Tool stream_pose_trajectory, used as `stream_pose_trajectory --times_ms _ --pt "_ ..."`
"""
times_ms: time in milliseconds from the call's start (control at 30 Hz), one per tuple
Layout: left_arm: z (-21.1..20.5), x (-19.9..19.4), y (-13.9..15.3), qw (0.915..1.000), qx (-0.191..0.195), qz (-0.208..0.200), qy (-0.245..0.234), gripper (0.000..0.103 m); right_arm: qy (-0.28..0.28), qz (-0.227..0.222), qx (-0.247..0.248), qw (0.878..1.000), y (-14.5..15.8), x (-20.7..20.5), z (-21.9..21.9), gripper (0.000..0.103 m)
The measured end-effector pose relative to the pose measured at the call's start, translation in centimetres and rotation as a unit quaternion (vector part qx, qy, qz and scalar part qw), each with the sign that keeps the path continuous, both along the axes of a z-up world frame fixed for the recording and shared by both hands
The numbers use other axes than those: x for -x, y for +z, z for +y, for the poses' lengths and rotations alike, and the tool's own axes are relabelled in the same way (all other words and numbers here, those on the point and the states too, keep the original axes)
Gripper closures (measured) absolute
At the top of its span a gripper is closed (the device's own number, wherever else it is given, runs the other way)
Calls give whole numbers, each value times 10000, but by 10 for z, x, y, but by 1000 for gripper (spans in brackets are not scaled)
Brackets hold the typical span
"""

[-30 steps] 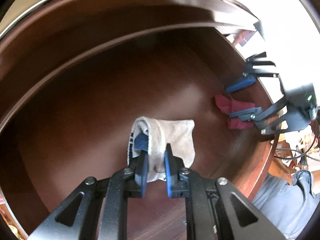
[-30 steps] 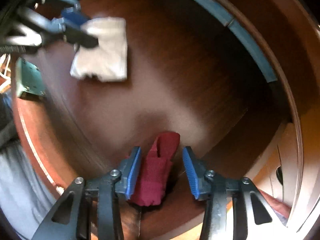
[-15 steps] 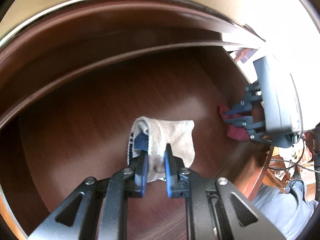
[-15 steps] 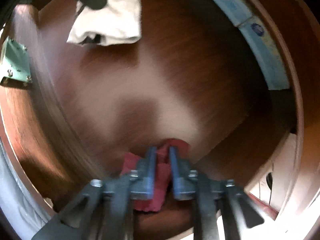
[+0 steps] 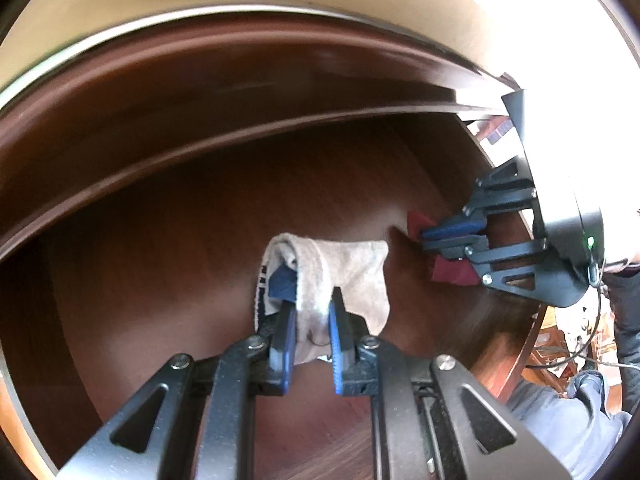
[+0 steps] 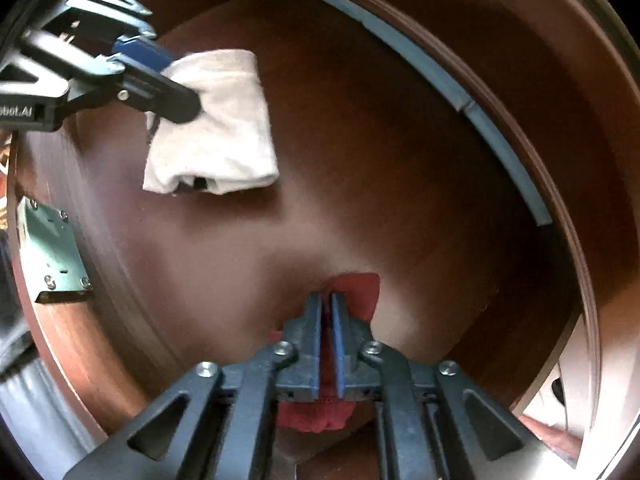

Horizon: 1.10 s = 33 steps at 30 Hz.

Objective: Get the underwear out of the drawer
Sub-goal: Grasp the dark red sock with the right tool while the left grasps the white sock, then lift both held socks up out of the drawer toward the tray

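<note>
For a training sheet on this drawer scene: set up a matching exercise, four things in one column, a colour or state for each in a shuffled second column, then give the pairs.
1. left gripper
2. right gripper
3. drawer floor
4. bracket on the drawer front

A. dark brown wood
B. pale green metal
C. clamped on the white underwear
D. pinching the red underwear

Pairs: 1-C, 2-D, 3-A, 4-B

Right gripper [image 6: 329, 312] opening around red underwear [image 6: 360, 292]; left gripper [image 6: 168, 80] on white underwear [image 6: 224, 128].

Daylight blows out the left view's upper right; the dark drawer [image 5: 168, 184] interior blurs, edges bending with fisheye distortion.
</note>
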<state>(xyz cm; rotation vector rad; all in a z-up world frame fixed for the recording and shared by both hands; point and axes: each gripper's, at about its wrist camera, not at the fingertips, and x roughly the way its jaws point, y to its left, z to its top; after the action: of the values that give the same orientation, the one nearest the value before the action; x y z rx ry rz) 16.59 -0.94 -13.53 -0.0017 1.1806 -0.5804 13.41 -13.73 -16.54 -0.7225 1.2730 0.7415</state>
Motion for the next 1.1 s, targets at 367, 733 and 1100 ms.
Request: stream_pose_trajectory --times_ms 367,733,1100 --pt "4 0 2 10000 13 21 23 91 -29 4 386 9993 -11 12 -8 42" --pt "-7 4 5 9997 -197 -163 -1 91 128 -398 639 9971 -25 22 15 64" --pt "-2 8 14 9985 -43 -451 313 91 -267 -950 -719 9925 1 51 -11 74"
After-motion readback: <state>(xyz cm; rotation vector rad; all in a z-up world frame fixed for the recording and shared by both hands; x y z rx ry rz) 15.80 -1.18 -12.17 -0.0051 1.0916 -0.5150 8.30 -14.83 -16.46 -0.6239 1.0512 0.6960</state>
